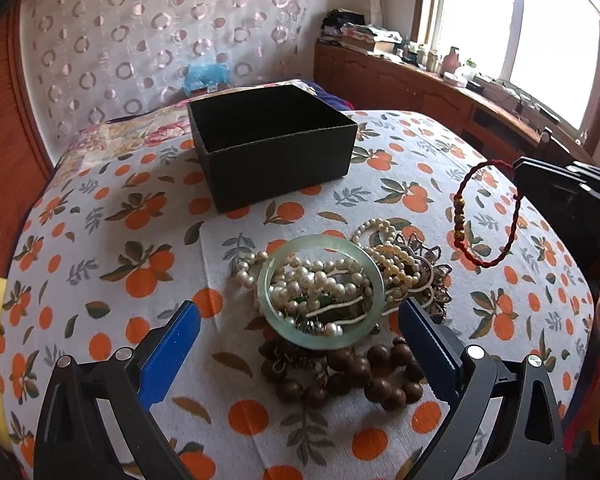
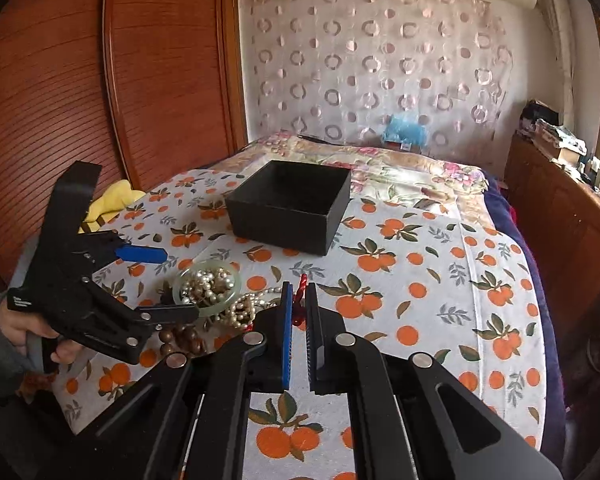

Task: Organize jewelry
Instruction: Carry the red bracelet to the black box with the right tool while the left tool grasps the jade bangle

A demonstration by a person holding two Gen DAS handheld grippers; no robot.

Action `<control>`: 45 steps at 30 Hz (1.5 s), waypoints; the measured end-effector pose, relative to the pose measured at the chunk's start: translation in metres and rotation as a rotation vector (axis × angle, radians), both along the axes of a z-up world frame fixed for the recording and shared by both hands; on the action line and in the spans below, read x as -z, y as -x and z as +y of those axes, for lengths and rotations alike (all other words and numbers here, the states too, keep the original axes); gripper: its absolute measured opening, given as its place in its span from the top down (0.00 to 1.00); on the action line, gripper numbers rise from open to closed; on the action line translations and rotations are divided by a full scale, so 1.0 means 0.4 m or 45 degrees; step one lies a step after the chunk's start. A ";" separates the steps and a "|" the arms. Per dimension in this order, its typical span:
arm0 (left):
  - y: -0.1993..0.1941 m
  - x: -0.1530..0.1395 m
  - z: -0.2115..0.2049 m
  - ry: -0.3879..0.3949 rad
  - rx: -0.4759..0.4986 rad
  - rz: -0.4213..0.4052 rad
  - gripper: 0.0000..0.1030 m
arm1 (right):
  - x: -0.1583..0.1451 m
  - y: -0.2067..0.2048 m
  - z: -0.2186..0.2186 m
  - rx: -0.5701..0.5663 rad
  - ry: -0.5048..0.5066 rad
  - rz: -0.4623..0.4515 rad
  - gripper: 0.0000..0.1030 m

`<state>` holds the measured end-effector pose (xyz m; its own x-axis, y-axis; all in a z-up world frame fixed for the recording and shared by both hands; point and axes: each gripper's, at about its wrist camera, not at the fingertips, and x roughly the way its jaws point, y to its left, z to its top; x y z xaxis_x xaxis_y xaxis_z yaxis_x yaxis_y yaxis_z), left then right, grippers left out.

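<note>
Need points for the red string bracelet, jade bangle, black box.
red string bracelet (image 1: 460, 216), left wrist view, beaded left side of loop.
jade bangle (image 1: 267, 298), left wrist view, left rim.
black box (image 2: 284, 224), right wrist view, front wall.

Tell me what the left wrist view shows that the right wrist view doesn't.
Only the left wrist view shows the red string bracelet as a whole loop hanging clear of the cloth, and the window. Only the right wrist view shows the wooden wardrobe and the person's hand holding the left hand-held gripper. Both show the black box, green bangle and pearls.
</note>
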<state>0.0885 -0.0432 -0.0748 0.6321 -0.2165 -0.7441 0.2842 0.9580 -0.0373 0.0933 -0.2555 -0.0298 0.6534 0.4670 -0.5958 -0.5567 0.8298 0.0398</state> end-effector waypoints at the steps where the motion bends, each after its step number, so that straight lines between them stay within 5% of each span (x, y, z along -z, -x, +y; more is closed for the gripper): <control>1: -0.006 0.002 -0.004 -0.005 0.009 0.003 0.07 | 0.001 -0.001 -0.002 0.003 0.002 0.000 0.93; 5: -0.021 0.000 -0.021 -0.014 0.043 -0.001 0.08 | 0.010 -0.005 -0.011 0.016 -0.001 0.009 0.93; 9: -0.034 0.000 -0.039 -0.042 0.077 0.005 0.23 | 0.021 -0.008 -0.012 0.017 -0.004 0.021 0.93; 16: -0.051 0.016 -0.052 -0.089 0.110 0.036 0.24 | 0.024 -0.008 -0.011 0.011 -0.004 0.020 0.93; 19: -0.051 0.012 -0.049 -0.067 0.115 0.028 0.33 | 0.024 -0.008 -0.011 0.011 -0.004 0.019 0.93; 31: -0.016 -0.072 0.013 0.033 0.046 -0.107 0.33 | -0.012 -0.043 0.020 -0.005 0.017 -0.031 0.93; 45: -0.075 -0.128 0.077 0.052 -0.043 -0.170 0.33 | -0.085 -0.239 0.145 -0.044 -0.024 -0.080 0.93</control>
<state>0.1184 -0.0124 -0.0234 0.7321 -0.2219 -0.6441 0.2568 0.9656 -0.0408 0.1888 -0.1976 0.0042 0.6726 0.5005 -0.5451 -0.5867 0.8096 0.0194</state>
